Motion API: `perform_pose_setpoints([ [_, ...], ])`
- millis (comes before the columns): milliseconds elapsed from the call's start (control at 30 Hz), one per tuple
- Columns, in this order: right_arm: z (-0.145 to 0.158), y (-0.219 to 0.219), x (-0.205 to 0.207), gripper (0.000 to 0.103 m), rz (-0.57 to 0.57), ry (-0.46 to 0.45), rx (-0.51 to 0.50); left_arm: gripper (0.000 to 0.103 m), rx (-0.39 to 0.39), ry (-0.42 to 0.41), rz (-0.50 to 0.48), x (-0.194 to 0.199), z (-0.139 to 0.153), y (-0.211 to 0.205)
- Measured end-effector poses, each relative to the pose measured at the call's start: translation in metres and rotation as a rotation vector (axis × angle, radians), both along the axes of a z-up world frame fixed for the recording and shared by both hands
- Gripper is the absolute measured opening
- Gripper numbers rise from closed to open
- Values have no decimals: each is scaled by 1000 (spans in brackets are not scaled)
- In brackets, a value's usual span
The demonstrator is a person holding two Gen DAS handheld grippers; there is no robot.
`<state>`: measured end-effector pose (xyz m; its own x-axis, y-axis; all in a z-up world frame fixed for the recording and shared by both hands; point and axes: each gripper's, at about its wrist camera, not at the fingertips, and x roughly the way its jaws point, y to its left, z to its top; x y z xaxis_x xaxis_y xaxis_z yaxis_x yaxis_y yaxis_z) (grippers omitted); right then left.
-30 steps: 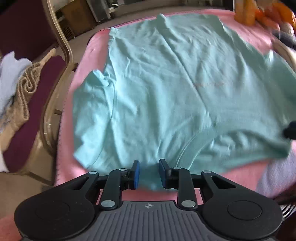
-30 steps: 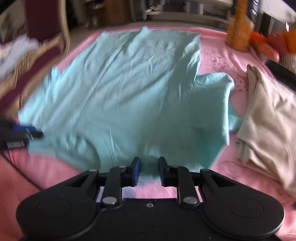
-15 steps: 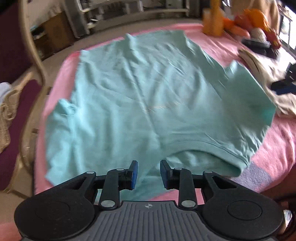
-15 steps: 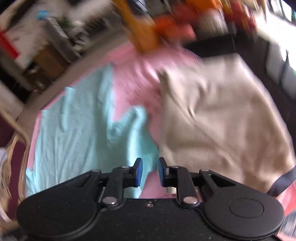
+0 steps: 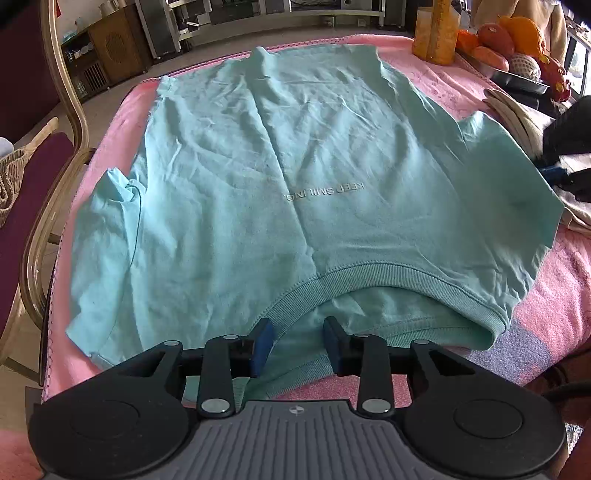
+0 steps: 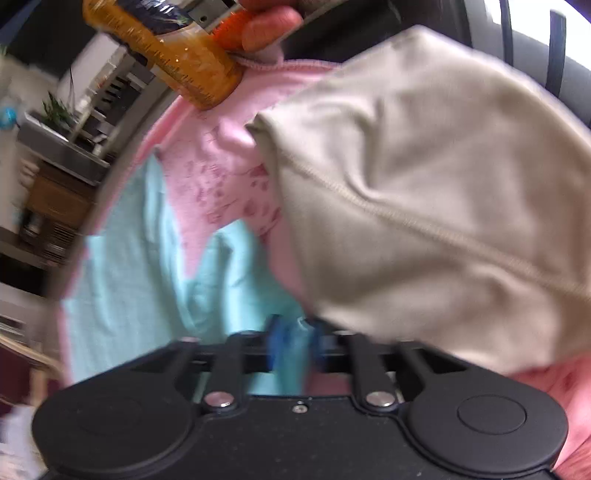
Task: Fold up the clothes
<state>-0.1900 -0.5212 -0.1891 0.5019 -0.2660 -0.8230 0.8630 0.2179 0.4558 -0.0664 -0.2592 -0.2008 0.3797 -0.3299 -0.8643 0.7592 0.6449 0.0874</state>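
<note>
A teal T-shirt (image 5: pixel 295 177) lies spread flat on the pink blanket (image 5: pixel 554 295), its ribbed collar (image 5: pixel 388 277) nearest me. My left gripper (image 5: pixel 297 343) hovers over the collar's near edge. Its jaws are opening, with shirt fabric lying loose between the fingers and not pinched. My right gripper (image 6: pixel 295 341) is rolled sideways at the shirt's right sleeve (image 6: pixel 236 266) and is shut on a fold of teal cloth. In the left wrist view, the right gripper (image 5: pixel 557 173) shows as a dark shape at that sleeve's edge.
A beige garment (image 6: pixel 424 203) lies heaped right of the sleeve, close against the right gripper. An orange jar (image 5: pixel 432 33) and a tray of fruit (image 5: pixel 517 48) stand at the back right. A wooden chair (image 5: pixel 55 147) with clothes stands off the left edge.
The right gripper swung away from the shirt's near edge, rolled over, and closed on the right sleeve beside the beige garment. The left gripper slid along the collar and its jaws widened.
</note>
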Motion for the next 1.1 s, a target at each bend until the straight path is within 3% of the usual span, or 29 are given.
perform_pose_setpoints([
  [100,11,13,4,2,49,29,-108,34,-11,-2,2,-1,0,2],
  [233,48,28,-1,2,96,-6,-274,34,-21,-14,-4,-3,2,4],
  [333,76,32,-17,2,91,42,-423,30,-52,-23,-2,-7,10,6],
  [400,80,28,-26,2,85,72,-456,30,-80,-41,-10,-10,16,6],
  [500,64,18,-29,2,79,141,-431,30,-81,-27,-21,-12,14,3],
  [633,34,5,-14,3,121,250,-308,30,-57,-7,-22,-14,5,3],
  [700,39,6,-20,13,94,220,-307,30,-70,-19,-17,-14,10,6],
  [733,42,6,-23,31,81,205,-306,30,-82,-25,-12,-12,13,9],
  [767,45,6,-26,36,68,190,-305,30,-91,-32,-6,-11,15,10],
  [900,62,-3,-28,36,56,71,-319,30,-90,-62,18,3,21,6],
  [1000,64,-17,-5,36,148,28,-329,30,-87,-55,44,19,25,-2],
  [1100,57,-29,27,28,255,29,-330,30,-46,-73,50,27,21,-14],
])
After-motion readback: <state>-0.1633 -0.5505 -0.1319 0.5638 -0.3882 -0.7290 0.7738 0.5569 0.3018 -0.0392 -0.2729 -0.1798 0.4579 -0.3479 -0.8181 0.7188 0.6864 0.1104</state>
